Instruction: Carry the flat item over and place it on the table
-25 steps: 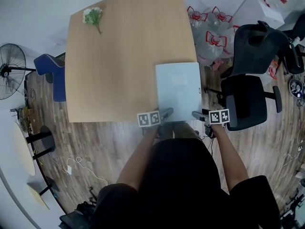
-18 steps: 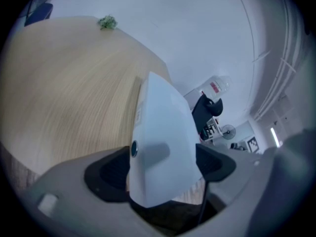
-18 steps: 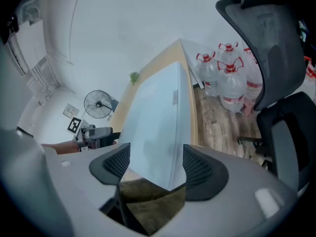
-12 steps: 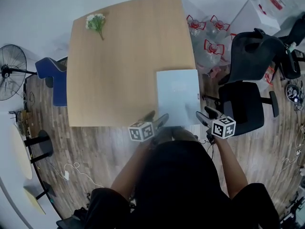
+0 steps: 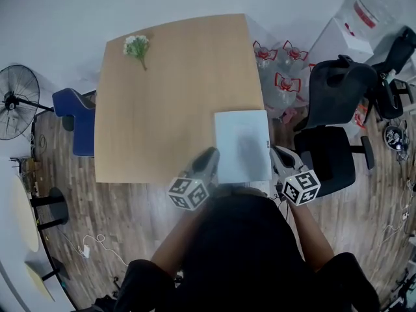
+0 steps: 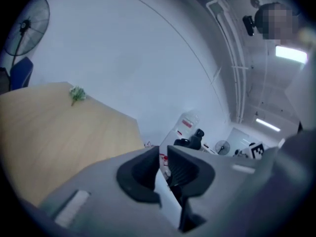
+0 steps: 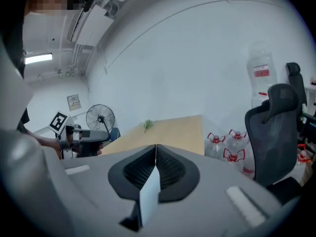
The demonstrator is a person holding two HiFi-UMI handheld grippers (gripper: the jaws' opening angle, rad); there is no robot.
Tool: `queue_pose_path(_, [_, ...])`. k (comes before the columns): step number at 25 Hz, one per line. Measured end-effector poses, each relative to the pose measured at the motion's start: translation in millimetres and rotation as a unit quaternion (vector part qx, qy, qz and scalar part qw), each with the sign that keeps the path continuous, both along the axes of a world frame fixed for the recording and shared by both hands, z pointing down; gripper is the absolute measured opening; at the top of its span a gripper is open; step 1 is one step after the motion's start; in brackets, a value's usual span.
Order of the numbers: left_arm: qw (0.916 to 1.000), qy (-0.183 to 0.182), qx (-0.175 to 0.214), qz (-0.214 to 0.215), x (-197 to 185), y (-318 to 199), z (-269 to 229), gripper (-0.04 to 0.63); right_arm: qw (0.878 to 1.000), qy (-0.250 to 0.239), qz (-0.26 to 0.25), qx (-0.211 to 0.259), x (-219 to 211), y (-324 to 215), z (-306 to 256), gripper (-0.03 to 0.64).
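The flat item (image 5: 242,145), a thin pale blue-white rectangle, lies on the wooden table (image 5: 162,96) at its near right corner, with its near edge about level with the table's edge. My left gripper (image 5: 213,152) is lifted beside the item's near left corner. Its jaws (image 6: 163,149) are closing, with a slim gap left and nothing between them. My right gripper (image 5: 277,151) hovers by the item's near right corner. It (image 7: 155,146) is shut on nothing. Neither gripper touches the item.
A small sprig of flowers (image 5: 138,46) lies at the table's far left. Black office chairs (image 5: 335,155) and several water bottles (image 5: 279,77) stand to the right. A blue chair (image 5: 75,112) and a fan (image 5: 13,103) stand to the left.
Both grippers have pulled back off the item's near edge and risen, and their jaws have gone from wide open to closed or nearly so. The item stays flat on the table.
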State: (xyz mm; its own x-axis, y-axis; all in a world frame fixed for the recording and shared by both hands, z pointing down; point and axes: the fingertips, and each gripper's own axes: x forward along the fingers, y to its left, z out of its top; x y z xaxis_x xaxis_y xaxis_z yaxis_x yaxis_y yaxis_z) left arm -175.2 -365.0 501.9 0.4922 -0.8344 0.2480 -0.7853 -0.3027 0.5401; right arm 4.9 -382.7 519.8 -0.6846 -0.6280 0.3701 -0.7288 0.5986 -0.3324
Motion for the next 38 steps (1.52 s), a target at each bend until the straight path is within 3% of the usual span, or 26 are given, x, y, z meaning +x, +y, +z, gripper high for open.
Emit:
queue_pose_path(2, [0.9996,-0.018,0.014,-0.018,-12,0,-8,0.004,1.000,0.001,0.012,0.017,1,-5,-15,0.002])
queue_pose_path(14, [0.9843,-0.155,0.061,-0.059,-43,-23,-14,-0.001,0.994,0.045,0.059,0.080,29,-36,-44,0.003])
queue_pose_path(24, [0.9781,-0.179,0.070,-0.082,-63,-35,-18,0.000,0.991,0.066,0.067,0.096,24,-51,-49,0.003])
queue_pose_path(38, [0.9819,-0.161,0.060,-0.080,-64,-38,-18,-0.001,0.989,0.056,0.092,0.097,23,-56,-48,0.003])
